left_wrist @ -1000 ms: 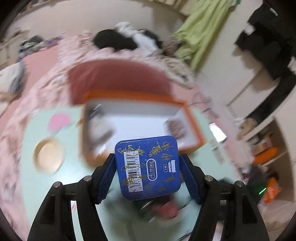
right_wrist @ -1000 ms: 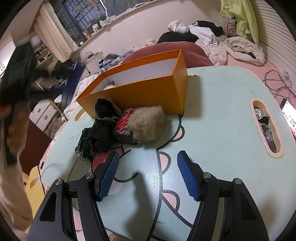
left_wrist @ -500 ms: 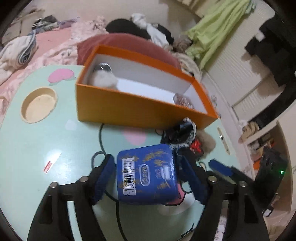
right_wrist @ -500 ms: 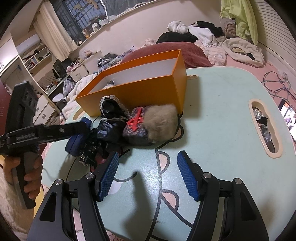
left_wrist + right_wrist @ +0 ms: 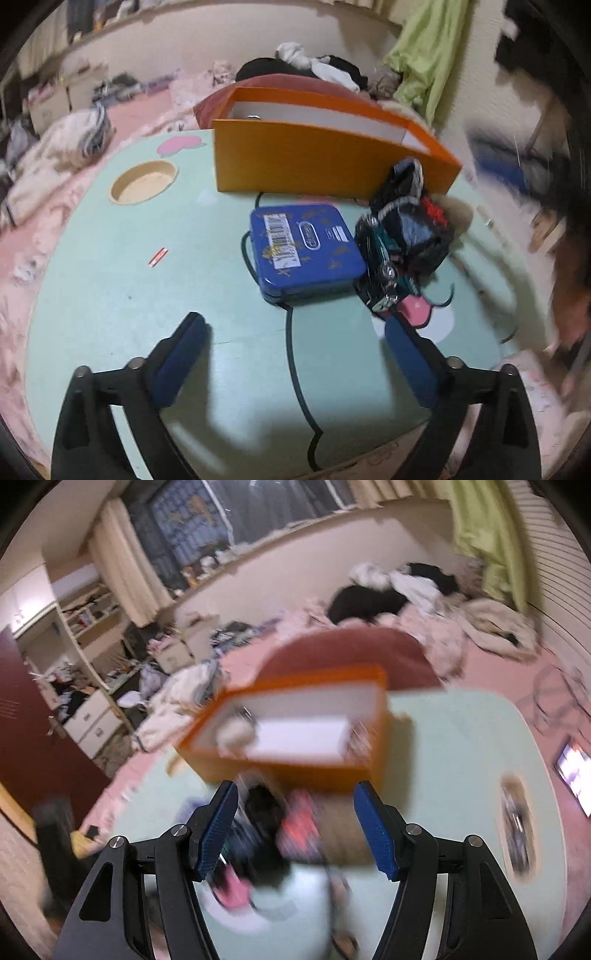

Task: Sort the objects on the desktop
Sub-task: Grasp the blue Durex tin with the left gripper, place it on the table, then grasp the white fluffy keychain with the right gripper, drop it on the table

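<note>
1. Left wrist view: my left gripper [image 5: 291,350] gapes empty; blue tin [image 5: 304,249] lies frame centre, before orange box [image 5: 325,166].
2. Rigid, slick metal: I'd pinch its side edges.
3. Right gripper [image 5: 295,827] spread, blurred.

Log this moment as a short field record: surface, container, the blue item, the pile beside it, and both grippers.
surface: mint-green table
container: orange box, open top, standing on the table
blue item: blue tin, flat on the table in front of the box, not gripped
pile: dark clutter heap touching the tin's right edge
left gripper: open, empty
right gripper: open, empty, view blurred
</note>
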A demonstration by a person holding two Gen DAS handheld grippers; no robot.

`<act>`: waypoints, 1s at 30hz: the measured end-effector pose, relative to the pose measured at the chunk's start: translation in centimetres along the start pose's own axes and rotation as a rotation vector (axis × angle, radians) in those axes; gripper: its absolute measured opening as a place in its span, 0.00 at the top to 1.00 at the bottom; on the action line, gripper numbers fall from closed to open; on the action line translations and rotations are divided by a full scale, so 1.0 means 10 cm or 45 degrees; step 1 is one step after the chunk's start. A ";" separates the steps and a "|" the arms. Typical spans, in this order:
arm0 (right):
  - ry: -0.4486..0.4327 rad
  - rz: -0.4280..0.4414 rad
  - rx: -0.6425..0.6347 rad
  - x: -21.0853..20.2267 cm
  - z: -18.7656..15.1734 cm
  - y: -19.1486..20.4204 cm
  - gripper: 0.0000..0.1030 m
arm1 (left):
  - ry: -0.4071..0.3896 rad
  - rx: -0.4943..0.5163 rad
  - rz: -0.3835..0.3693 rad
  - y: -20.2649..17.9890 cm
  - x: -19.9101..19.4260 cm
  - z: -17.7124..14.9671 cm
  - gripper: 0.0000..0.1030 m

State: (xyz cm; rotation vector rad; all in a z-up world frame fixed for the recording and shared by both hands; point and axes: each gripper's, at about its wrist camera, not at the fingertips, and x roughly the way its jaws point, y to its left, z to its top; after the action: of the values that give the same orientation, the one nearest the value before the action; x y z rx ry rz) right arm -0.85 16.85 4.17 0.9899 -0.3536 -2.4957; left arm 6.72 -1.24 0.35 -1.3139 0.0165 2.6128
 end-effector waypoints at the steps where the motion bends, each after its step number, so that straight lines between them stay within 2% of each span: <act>1: 0.018 0.030 -0.009 0.07 0.10 0.04 0.41 | 0.005 0.039 0.041 -0.07 0.02 0.00 0.01; 2: 0.057 0.064 -0.025 0.18 0.23 0.09 0.46 | 0.008 0.091 0.091 -0.13 0.07 -0.02 0.00; 4: 0.159 0.092 -0.063 0.48 0.45 0.24 0.58 | -0.030 0.109 0.078 -0.19 0.05 -0.03 0.00; 6: 0.271 0.102 -0.095 0.81 0.61 0.37 0.62 | -0.039 0.121 0.076 -0.22 0.04 -0.03 0.00; 10: 0.562 0.098 -0.132 1.61 0.81 0.61 0.62 | -0.050 0.121 0.059 -0.16 0.01 -0.02 0.00; 14: 0.688 0.034 -0.204 2.09 0.83 0.82 0.62 | -0.058 0.121 0.055 -0.10 0.00 0.01 0.00; 18: 0.841 -0.002 -0.159 2.47 0.81 0.80 0.61 | -0.059 0.121 0.051 -0.11 0.03 0.00 0.00; 19: 0.877 0.007 -0.156 2.53 0.76 0.79 0.61 | -0.059 0.119 0.049 -0.11 0.03 -0.01 0.00; 20: 0.899 0.041 -0.142 2.56 0.73 0.79 0.66 | -0.061 0.118 0.048 -0.11 0.03 -0.01 0.00; 21: 0.894 0.017 -0.163 2.56 0.73 0.79 0.78 | -0.061 0.116 0.045 -0.11 0.03 0.00 0.00; 22: 0.857 -0.042 -0.228 2.51 0.72 0.81 0.78 | -0.060 0.121 0.048 -0.10 0.03 0.00 0.00; 24: 0.828 -0.038 -0.250 2.43 0.70 0.79 0.78 | -0.061 0.119 0.049 -0.10 0.04 0.01 0.00; 26: 0.785 -0.013 -0.225 2.30 0.69 0.71 0.78 | -0.063 0.120 0.048 -0.10 0.04 0.01 0.00; 30: 0.559 0.103 -0.158 1.74 0.77 0.55 0.78 | -0.064 0.120 0.050 -0.09 0.07 0.02 0.00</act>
State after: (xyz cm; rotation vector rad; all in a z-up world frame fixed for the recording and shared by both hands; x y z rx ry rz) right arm -16.00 4.32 1.52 1.3970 -0.0963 -2.1217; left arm 6.35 -0.18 0.03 -1.2281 0.1570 2.6414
